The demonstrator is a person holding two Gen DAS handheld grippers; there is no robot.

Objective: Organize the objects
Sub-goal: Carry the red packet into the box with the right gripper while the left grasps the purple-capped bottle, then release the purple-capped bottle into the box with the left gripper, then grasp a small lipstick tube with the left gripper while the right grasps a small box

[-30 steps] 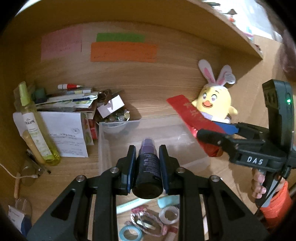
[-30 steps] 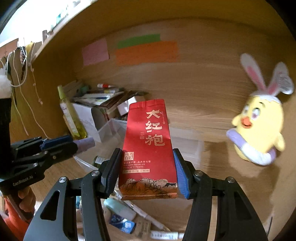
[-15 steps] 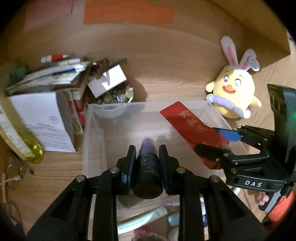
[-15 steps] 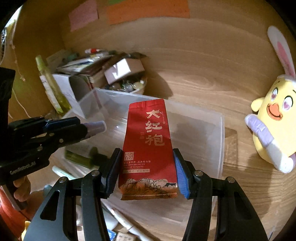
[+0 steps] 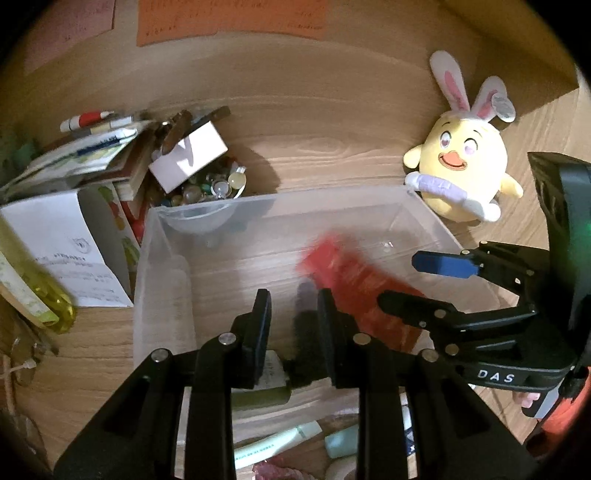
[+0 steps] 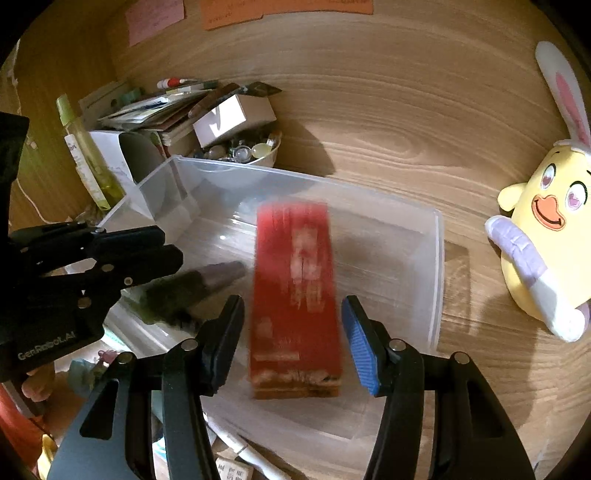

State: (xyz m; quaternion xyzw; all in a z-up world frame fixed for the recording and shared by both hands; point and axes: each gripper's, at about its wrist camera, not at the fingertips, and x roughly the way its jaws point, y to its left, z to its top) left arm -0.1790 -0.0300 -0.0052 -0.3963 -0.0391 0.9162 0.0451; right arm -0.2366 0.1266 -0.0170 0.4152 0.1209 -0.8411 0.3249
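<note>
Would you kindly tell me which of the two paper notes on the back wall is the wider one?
The orange note: it spans far more wall than the small pink note to its left.

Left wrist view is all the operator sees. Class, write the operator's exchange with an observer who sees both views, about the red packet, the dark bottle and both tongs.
Operator: Do the right tongs grip the red packet?
Observer: No. The right wrist view shows them open, with a gap between each pad and the packet.
Operator: Where is the dark bottle?
Observer: It shows blurred, just beyond the tips of the left tongs, over the clear bin, its purple cap toward the packet.
</note>
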